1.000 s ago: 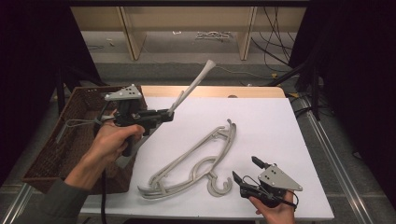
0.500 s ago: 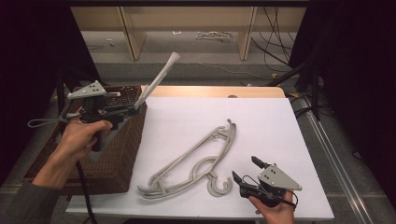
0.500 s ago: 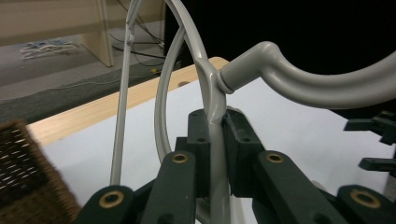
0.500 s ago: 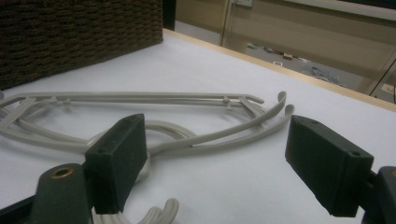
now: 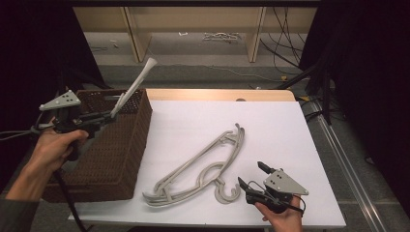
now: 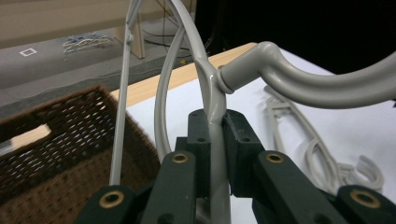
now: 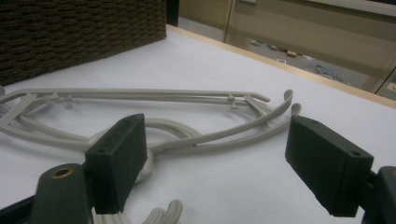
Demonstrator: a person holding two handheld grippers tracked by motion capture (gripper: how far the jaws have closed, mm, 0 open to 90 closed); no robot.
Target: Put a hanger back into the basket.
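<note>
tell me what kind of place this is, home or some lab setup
Most likely a lab or recording setup, not a home. A white-topped table stands between black curtains, loose cables trail over the bare floor behind it, and a person works with handheld grippers on grey plastic hangers beside a brown wicker basket.

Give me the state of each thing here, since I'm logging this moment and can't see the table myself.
left gripper: shut on a grey hanger, over the basket.
held hanger: gripped, raised above the basket, tilted.
hangers on the table: lying flat, overlapping, untouched.
right gripper: open, empty, near the hooks of the hangers on the table.
basket: upright at the table's left edge, open-topped.
</note>
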